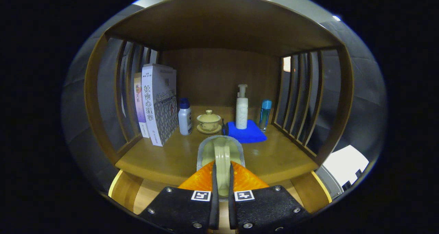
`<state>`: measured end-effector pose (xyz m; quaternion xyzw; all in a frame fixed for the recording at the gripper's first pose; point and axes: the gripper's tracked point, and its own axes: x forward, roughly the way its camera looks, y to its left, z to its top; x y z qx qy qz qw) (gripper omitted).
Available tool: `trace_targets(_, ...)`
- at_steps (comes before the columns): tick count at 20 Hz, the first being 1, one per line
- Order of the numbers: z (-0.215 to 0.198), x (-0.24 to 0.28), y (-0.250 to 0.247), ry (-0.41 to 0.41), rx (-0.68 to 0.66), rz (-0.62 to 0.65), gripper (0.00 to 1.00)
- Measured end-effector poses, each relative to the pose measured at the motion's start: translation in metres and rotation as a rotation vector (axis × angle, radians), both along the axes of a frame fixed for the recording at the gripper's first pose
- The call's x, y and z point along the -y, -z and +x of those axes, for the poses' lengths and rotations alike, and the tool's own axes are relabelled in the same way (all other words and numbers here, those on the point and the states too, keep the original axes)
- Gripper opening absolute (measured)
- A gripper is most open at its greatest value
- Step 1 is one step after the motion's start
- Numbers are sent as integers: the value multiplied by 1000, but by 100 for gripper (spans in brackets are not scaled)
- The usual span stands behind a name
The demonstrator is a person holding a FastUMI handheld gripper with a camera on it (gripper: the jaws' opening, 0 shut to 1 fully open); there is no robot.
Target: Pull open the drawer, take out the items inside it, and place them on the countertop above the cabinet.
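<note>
Evidently the gripper (222, 179) has its fingers pressed on a pale tape dispenser (221, 155), carried just above the countertop (164, 158). It has yet to be set down; whether more remains in the drawer cannot be told.

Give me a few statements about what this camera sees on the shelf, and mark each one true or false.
1. The gripper has its jaws shut on a pale green object in a clear wrapper. True.
2. The pump bottle stands on the blue cloth. True.
3. The lidded tea bowl stands on top of the books. False: it stands on its saucer on the countertop, between the white bottle with the blue cap and the blue cloth.
4. The books lie flat in a stack. False: they stand upright by the slatted side.
5. The small blue bottle lies on its side. False: it stands upright beside the cloth.
</note>
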<state>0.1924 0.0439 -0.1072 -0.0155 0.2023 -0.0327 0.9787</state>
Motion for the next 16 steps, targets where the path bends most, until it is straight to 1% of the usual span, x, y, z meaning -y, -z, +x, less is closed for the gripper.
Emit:
trace_targets(2,15,3,1,-6,-1,-51,11)
trace_targets(4,29,4,8,-7,-18,-62,11)
trace_targets(8,55,-3,25,-20,-58,2,13)
trace_targets(10,68,-3,25,-24,-46,13,17)
trace_targets(11,73,-3,27,-23,-50,8,17)
trace_targets(13,78,-2,30,-14,-62,20,21)
trace_targets(15,80,-9,39,-41,-94,56,24)
trace_targets(16,83,-7,46,-41,-107,65,25)
